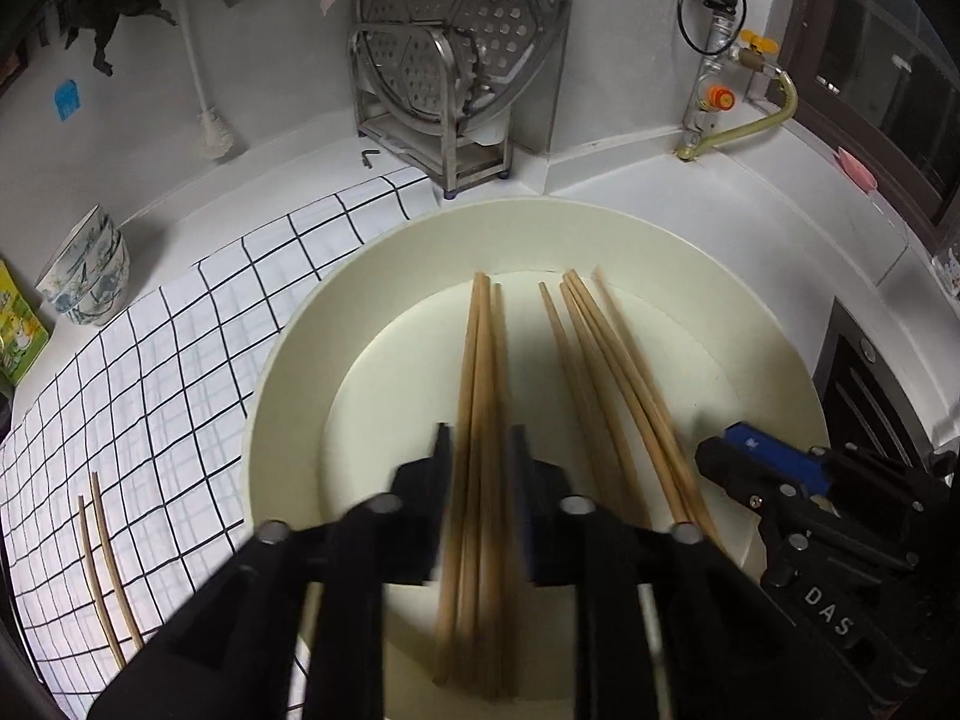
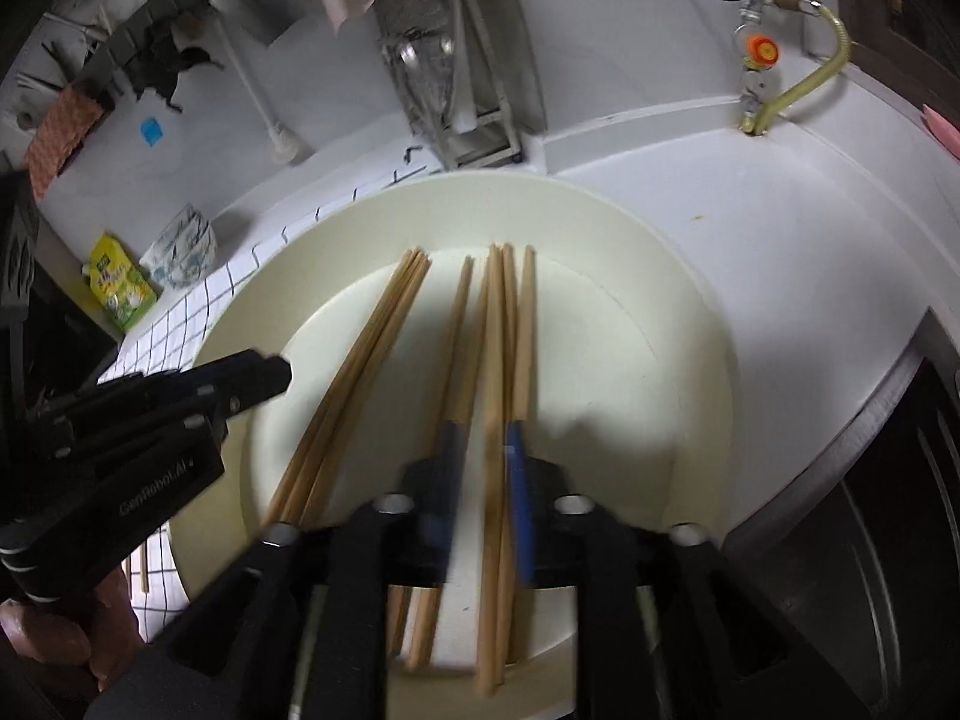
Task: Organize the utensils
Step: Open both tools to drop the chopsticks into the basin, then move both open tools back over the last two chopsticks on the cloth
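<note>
A cream plate (image 1: 288, 372) holds several wooden chopsticks in two bunches. My left gripper (image 1: 479, 441) is over the plate, its jaws partly open around the left bunch (image 1: 477, 396), not clamped. The right bunch (image 1: 606, 372) lies beside it. In the right wrist view the plate (image 2: 672, 312) shows again; my right gripper (image 2: 480, 441) has its jaws close around a few chopsticks (image 2: 498, 348) of the right bunch, blurred. The left bunch (image 2: 360, 372) lies at left, near the left gripper (image 2: 264, 378). Two chopsticks (image 1: 108, 564) lie on the checked cloth.
A checked cloth (image 1: 150, 360) covers the counter left of the plate. A patterned bowl (image 1: 84, 276) and a yellow-green packet (image 1: 18, 336) stand far left. A steel rack with a steamer tray (image 1: 444, 90) stands behind. Gas pipe and hose (image 1: 738, 114) at back right; stove (image 1: 870, 396) at right.
</note>
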